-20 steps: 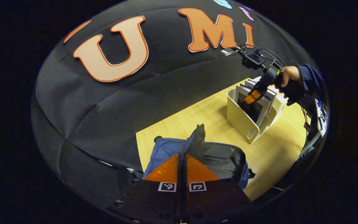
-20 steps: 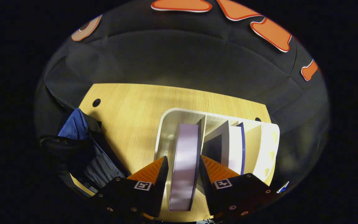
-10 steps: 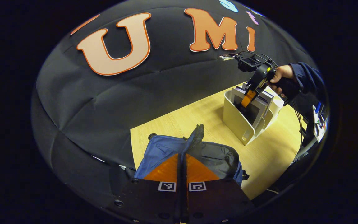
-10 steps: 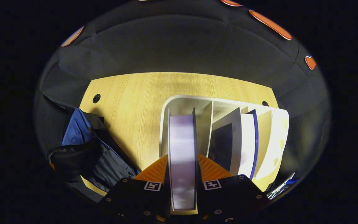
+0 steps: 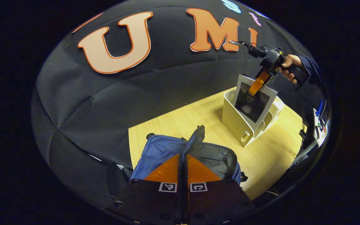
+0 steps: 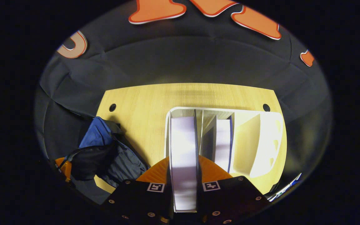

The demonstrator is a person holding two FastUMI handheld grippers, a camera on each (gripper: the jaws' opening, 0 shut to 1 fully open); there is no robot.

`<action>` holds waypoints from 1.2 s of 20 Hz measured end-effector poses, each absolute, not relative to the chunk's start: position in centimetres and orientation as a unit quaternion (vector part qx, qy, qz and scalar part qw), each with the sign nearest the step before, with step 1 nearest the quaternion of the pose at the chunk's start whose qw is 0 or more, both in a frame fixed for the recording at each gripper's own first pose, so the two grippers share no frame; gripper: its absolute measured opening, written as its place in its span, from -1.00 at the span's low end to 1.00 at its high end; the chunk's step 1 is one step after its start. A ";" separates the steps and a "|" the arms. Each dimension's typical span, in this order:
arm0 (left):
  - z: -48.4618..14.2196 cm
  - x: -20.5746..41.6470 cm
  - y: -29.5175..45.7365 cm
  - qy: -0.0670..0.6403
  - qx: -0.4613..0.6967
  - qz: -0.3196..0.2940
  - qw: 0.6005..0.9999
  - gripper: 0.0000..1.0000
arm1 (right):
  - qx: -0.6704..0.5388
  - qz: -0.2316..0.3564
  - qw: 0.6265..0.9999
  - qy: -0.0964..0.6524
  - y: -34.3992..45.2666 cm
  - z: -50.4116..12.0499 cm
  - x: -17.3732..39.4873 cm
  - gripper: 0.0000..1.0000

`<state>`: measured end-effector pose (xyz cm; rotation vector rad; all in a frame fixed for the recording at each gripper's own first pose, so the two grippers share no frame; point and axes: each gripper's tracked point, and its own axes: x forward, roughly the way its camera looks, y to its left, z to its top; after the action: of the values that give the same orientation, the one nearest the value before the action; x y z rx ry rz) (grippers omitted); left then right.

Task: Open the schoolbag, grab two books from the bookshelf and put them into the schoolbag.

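Observation:
The blue schoolbag (image 5: 164, 150) lies open on the wooden table (image 5: 173, 122). My left gripper (image 5: 183, 156) is shut on its dark flap (image 5: 198, 136), holding it up. To the right stands the white book rack (image 5: 234, 120). Above it, my right gripper (image 5: 255, 89) is shut on a grey-edged book with a dark cover (image 5: 256, 103), which is tilted and partly raised out of the rack. In the right gripper view, that book (image 6: 182, 137) sits edge-on between the fingers of my right gripper (image 6: 183, 161), over the leftmost slot of the rack (image 6: 261, 134). The schoolbag (image 6: 105, 150) lies to the left.
More books (image 6: 222, 137) stand in the rack's middle slot. A person's hand (image 5: 287, 67) in a dark sleeve holds the right gripper. Bare tabletop (image 6: 142, 109) separates bag and rack. Small coloured items (image 5: 319, 120) sit at the far right.
My right gripper has shut on the book in the left slot and lifted it partway out of the rack. My left gripper stays shut on the bag's flap.

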<state>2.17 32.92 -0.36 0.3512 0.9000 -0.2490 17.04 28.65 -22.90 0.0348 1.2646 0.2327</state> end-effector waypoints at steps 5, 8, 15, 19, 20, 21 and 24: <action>-0.2 2.6 32.9 0.436 0.179 -0.107 0.875 -0.99 | 0.059 0.143 0.824 0.545 27.8 -17.0 16.8 -0.41; 0.7 3.2 32.8 0.433 0.197 -0.102 0.874 -0.99 | 0.098 0.173 0.834 0.515 28.2 -14.2 16.2 -0.42; 1.5 2.9 32.8 0.450 0.199 -0.092 0.866 -0.99 | 0.164 0.240 0.843 0.452 31.0 -8.7 14.3 -0.42; 2.0 3.1 33.1 0.453 0.178 -0.074 0.870 -0.99 | 0.200 0.280 0.822 0.454 34.3 -8.9 12.3 -0.42; 2.1 3.1 33.1 0.455 0.174 -0.071 0.870 -0.99 | 0.209 0.288 0.814 0.459 35.4 -9.4 11.9 -0.42; 2.3 3.1 33.1 0.457 0.171 -0.068 0.870 -0.99 | 0.217 0.296 0.806 0.465 36.4 -9.9 11.1 -0.42; 2.7 3.4 33.2 0.460 0.174 -0.058 0.869 -0.99 | 0.241 0.310 0.782 0.484 39.5 -12.1 9.2 -0.42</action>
<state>3.44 33.24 2.69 0.3638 0.9625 -0.1215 9.18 39.51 -12.09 0.5206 1.0454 0.6686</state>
